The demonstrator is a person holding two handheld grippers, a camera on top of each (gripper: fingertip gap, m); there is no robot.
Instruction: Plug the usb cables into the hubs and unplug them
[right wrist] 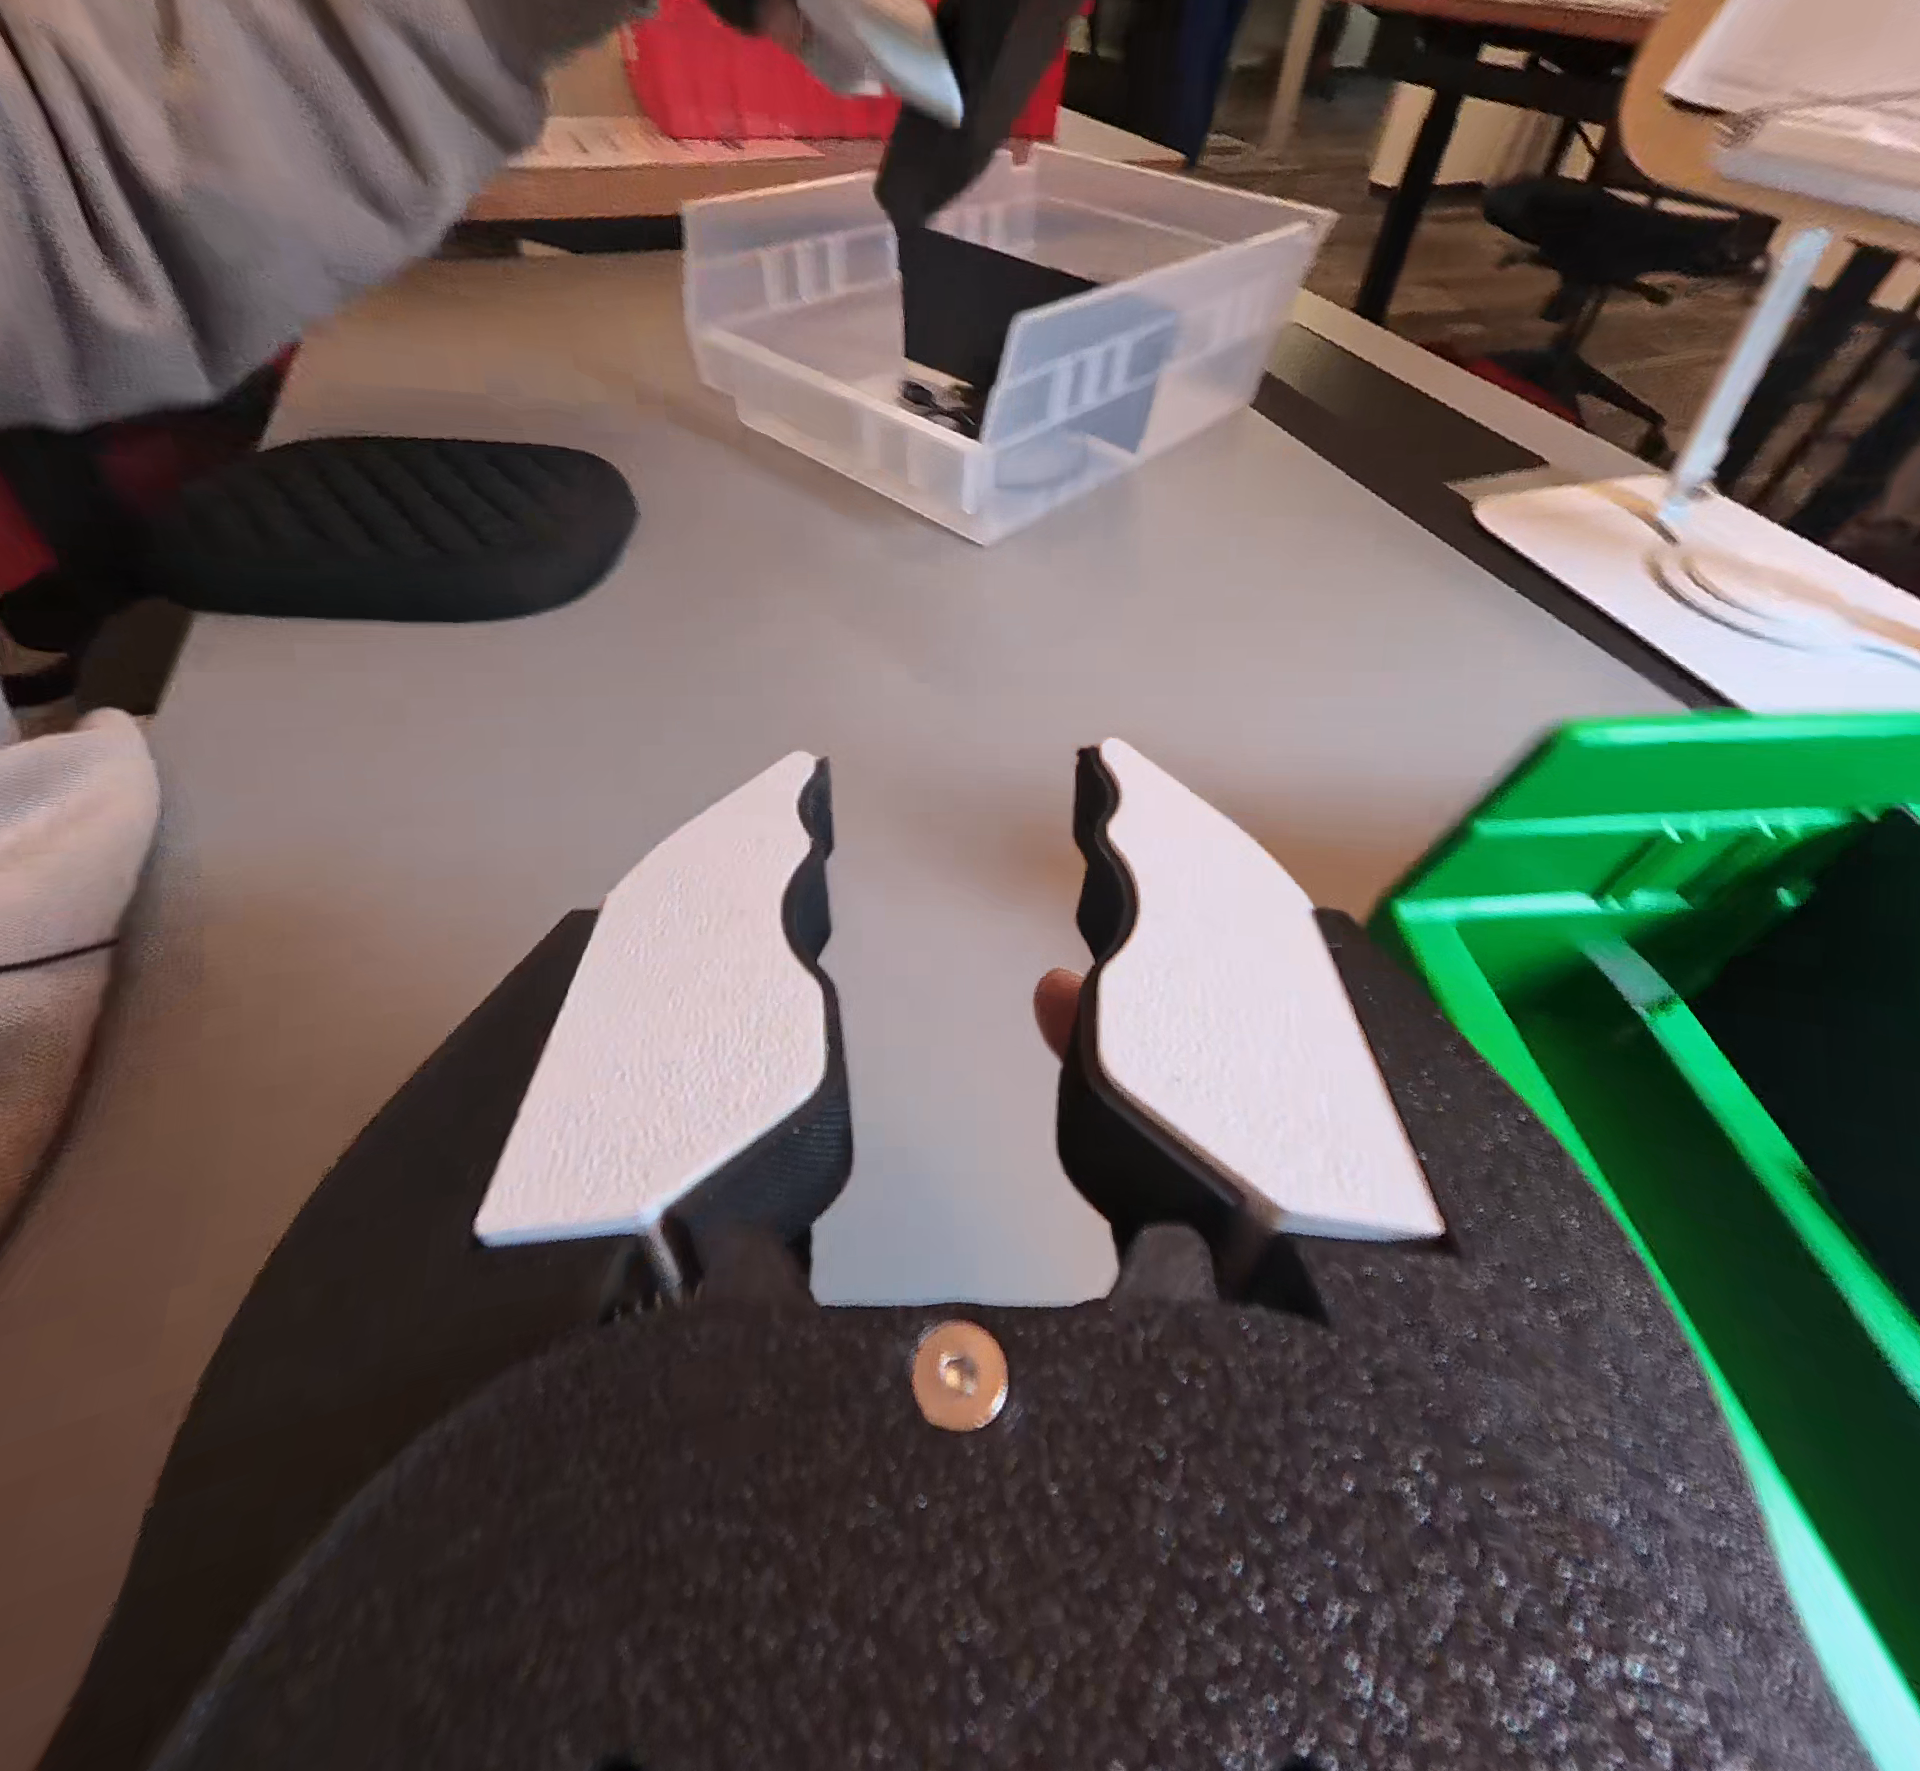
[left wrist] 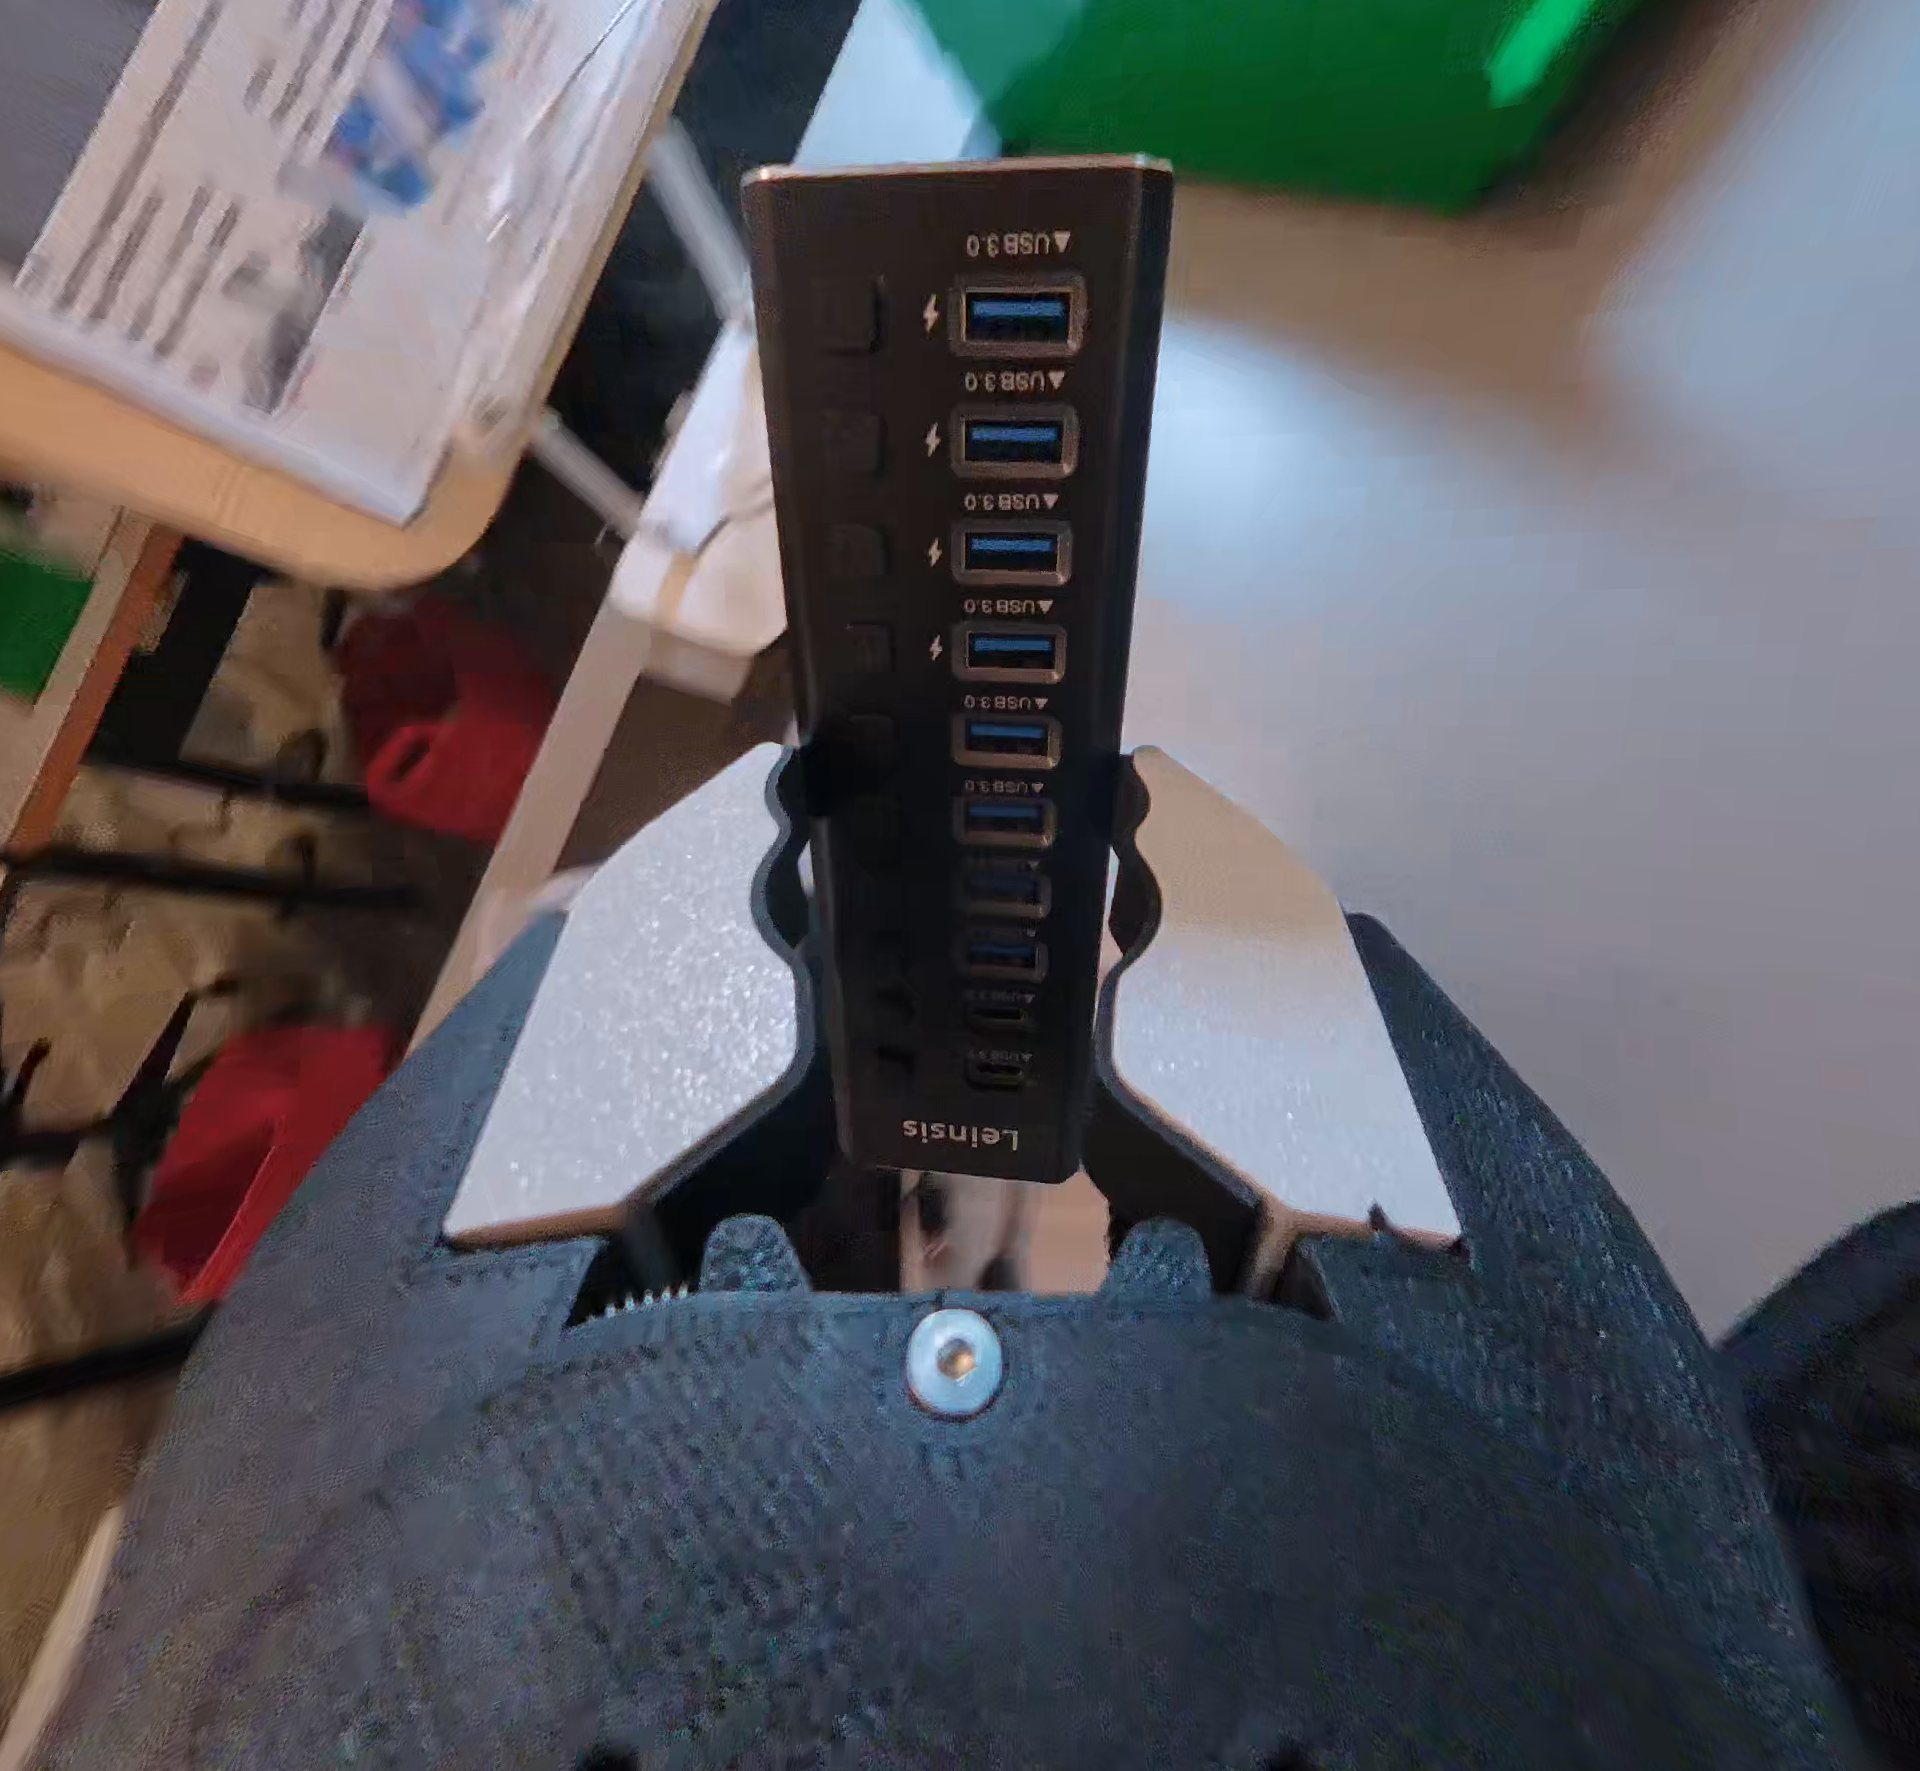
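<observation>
Hub (left wrist: 961, 641) clamped in left claw (left wrist: 954, 776), near end hidden; right claw (right wrist: 951, 776) empty.

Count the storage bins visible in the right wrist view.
2: a clear bin on the table's far side and a green bin at the near right edge, cropped by the frame.

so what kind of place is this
Probably an office or lab workspace: a grey table with a clear bin and a green bin, desks and an office chair behind, and a black USB hub clamped in the left gripper.
</observation>
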